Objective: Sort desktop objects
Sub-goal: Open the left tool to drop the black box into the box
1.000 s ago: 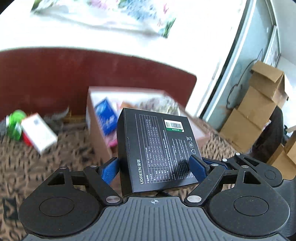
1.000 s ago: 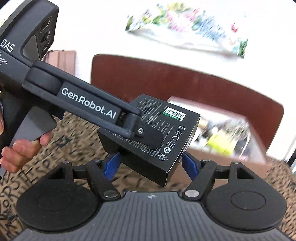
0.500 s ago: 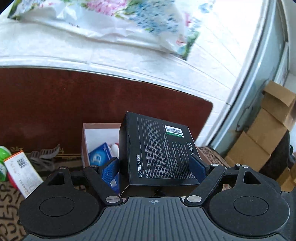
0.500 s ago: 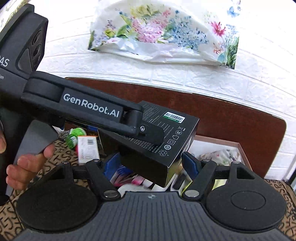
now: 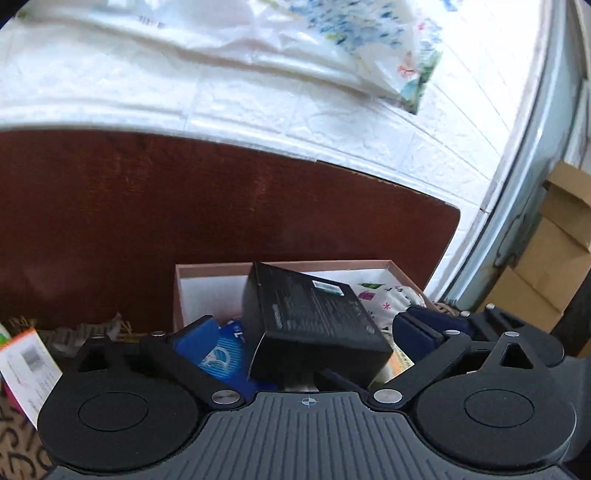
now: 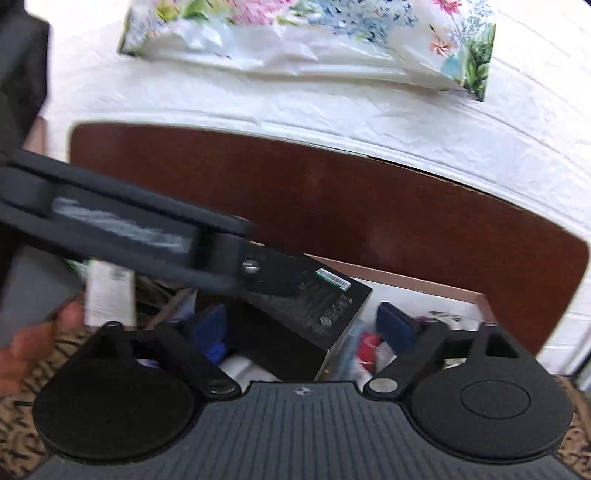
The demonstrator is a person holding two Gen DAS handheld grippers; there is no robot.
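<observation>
A black UGREEN box [image 5: 314, 321] lies tilted on the contents of an open pink-rimmed cardboard box [image 5: 207, 267]. My left gripper [image 5: 310, 334] is open around it, with both blue pads [image 5: 195, 334] clear of its sides. In the right wrist view the black box [image 6: 306, 306] sits between the spread fingers of my right gripper [image 6: 299, 325], which is open and not touching it. The left gripper's arm [image 6: 122, 236] crosses that view from the left, blurred. The cardboard box [image 6: 424, 286] holds a blue packet [image 5: 225, 356], a floral pouch [image 5: 384, 299] and a red item [image 6: 367, 347].
A dark red wooden headboard [image 5: 221, 221] stands right behind the cardboard box, with a white brick wall and a floral plastic bag [image 6: 314, 33] above. A white and orange carton [image 5: 26, 365] lies to the left on the patterned cloth. Brown cartons [image 5: 554, 251] are stacked at the right.
My left gripper has opened and let go of the black box, which has dropped tilted into the cardboard box. My right gripper's fingers have spread wider. Both views have moved closer to the box.
</observation>
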